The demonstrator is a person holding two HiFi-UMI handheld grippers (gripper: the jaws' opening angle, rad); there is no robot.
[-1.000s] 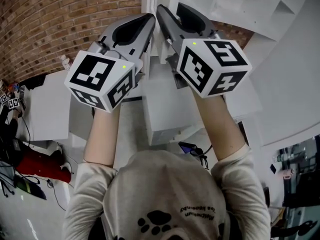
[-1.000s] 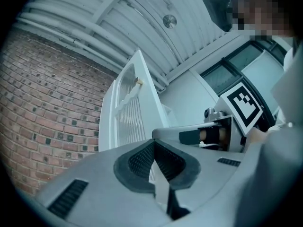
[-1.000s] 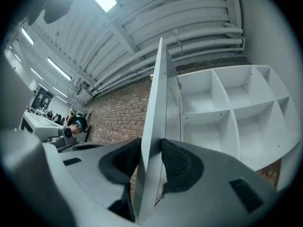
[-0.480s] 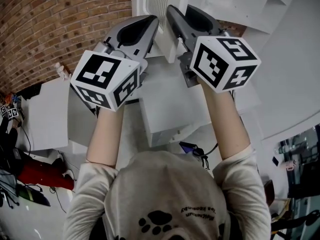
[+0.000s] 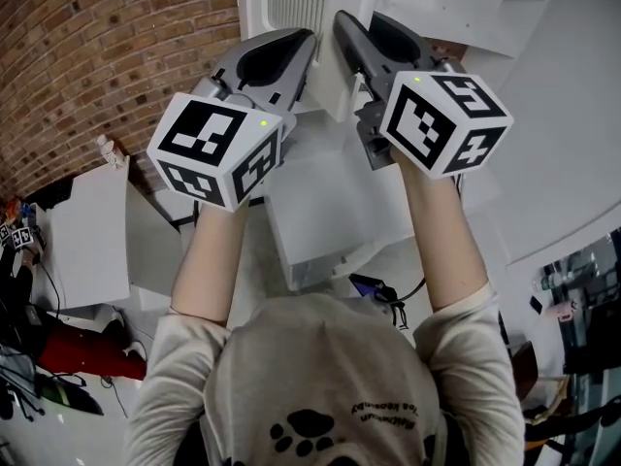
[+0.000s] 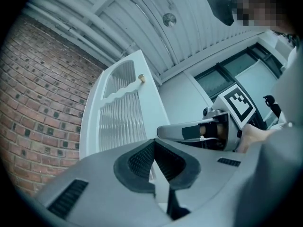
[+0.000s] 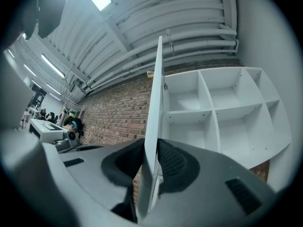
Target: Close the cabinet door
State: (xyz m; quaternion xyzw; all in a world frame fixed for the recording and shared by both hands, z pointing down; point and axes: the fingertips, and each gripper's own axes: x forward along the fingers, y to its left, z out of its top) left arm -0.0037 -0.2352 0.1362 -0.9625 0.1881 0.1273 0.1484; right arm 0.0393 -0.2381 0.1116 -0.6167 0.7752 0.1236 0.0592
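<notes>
One cabinet door (image 7: 154, 126), two grippers: the right gripper (image 7: 150, 145) is closing its jaws on the door's edge. The left gripper (image 6: 154, 143) sits clenched and empty. Open shelves (image 7: 227, 122) gape right of the right fingers.

A brick wall (image 5: 87, 56) fills the left side; a white panel (image 5: 92, 231) stands near it, a red bag (image 5: 87, 352) on the floor nearby.

Head view: steep look-down from up top. Both gripper views: super close, tilted up, sharing the cabinet door (image 6: 120, 119).
</notes>
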